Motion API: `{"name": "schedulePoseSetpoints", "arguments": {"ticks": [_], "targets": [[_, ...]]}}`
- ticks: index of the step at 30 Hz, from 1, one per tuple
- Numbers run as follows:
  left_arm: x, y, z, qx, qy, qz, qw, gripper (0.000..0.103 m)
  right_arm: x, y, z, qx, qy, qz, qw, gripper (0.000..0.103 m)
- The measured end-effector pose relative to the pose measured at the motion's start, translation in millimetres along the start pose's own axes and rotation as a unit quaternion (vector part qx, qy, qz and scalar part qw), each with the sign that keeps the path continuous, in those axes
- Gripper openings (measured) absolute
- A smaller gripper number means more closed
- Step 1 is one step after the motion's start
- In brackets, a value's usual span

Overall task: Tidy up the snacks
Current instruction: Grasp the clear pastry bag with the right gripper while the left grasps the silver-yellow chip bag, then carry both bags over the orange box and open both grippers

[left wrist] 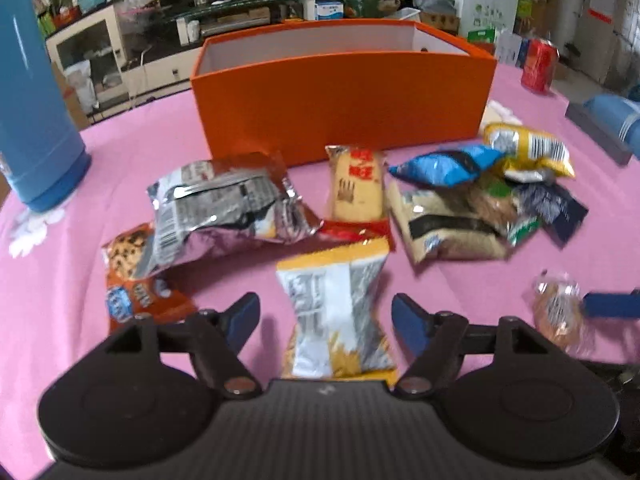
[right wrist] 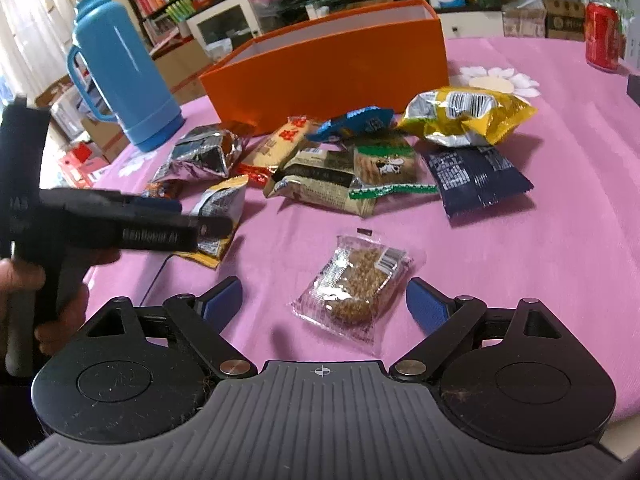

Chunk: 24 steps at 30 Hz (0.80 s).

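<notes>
An open orange box (left wrist: 344, 92) stands at the back of the pink table; it also shows in the right wrist view (right wrist: 332, 68). Several snack packets lie in front of it. My left gripper (left wrist: 325, 316) is open, its fingers on either side of a yellow and silver packet (left wrist: 334, 312) lying on the cloth. My right gripper (right wrist: 324, 304) is open around a clear packet with a brown cracker (right wrist: 354, 284), which also shows in the left wrist view (left wrist: 558, 312). The left gripper's body (right wrist: 120, 220) shows in the right wrist view over the yellow packet (right wrist: 218, 208).
A blue thermos (left wrist: 32, 92) stands at the left (right wrist: 120, 76). A red can (left wrist: 538, 65) stands at the far right (right wrist: 602, 36). Other packets: silver (left wrist: 224, 204), cookie (left wrist: 136, 280), red-yellow (left wrist: 356, 192), blue (left wrist: 444, 166), yellow chips (right wrist: 468, 116), dark blue (right wrist: 476, 176), green (right wrist: 386, 168).
</notes>
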State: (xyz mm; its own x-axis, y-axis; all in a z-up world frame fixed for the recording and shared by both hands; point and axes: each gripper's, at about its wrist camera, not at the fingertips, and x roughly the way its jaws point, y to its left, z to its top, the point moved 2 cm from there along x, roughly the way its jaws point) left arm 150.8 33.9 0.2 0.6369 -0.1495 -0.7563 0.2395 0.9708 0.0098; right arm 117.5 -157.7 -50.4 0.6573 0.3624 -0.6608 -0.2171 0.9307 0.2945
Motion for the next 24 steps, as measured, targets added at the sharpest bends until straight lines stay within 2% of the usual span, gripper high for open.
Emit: {"name": "schedulePoseSetpoints", "arguments": {"ticks": [1,4,7,9,10,11,12,13,16,24], "targets": [[2.6,-0.7,0.0,-0.002,0.002,-0.001,1.0000,0.074,2.7,0.5,1.0,0.001,0.000,-0.003,1.000,0.073],[8.0,-4.4,-4.4,0.003,0.008,-0.004,1.0000,0.074,9.4,4.5,3.9,-0.002,-0.004,-0.012,1.000,0.070],[9.9,-4.4,-8.0,0.009,0.008,-0.007,0.9999,0.074,17.4,7.4,1.1,-0.014,0.006,-0.033,0.999,0.062],[10.0,-2.5,-7.1,0.002,0.008,-0.011,0.9999,0.068,19.2,10.5,1.4,-0.028,0.002,-0.050,0.998,0.061],[10.0,-0.9,-7.3,-0.003,0.006,-0.013,0.9999,0.060,21.0,11.5,2.2,-0.033,0.001,-0.054,0.998,0.060],[9.3,0.4,-6.6,-0.006,0.003,-0.012,0.9999,0.049,22.4,11.8,2.8,-0.035,-0.001,-0.056,0.998,0.050],[7.9,1.9,-6.8,-0.008,0.002,-0.015,0.9999,0.046,22.1,12.2,2.5,-0.042,-0.004,-0.063,0.997,0.039],[7.2,4.8,-6.8,-0.015,0.001,-0.019,0.9997,0.045,21.6,11.7,2.5,-0.048,-0.006,-0.072,0.996,0.017],[-0.3,17.1,-7.2,-0.041,-0.001,-0.028,0.9988,0.040,16.3,2.2,2.3,-0.020,-0.009,-0.048,0.999,0.015],[-43.2,34.5,-2.3,-0.065,-0.038,-0.020,0.9970,0.040,-10.2,-10.5,8.0,0.012,-0.047,-0.026,0.998,0.015]]}}
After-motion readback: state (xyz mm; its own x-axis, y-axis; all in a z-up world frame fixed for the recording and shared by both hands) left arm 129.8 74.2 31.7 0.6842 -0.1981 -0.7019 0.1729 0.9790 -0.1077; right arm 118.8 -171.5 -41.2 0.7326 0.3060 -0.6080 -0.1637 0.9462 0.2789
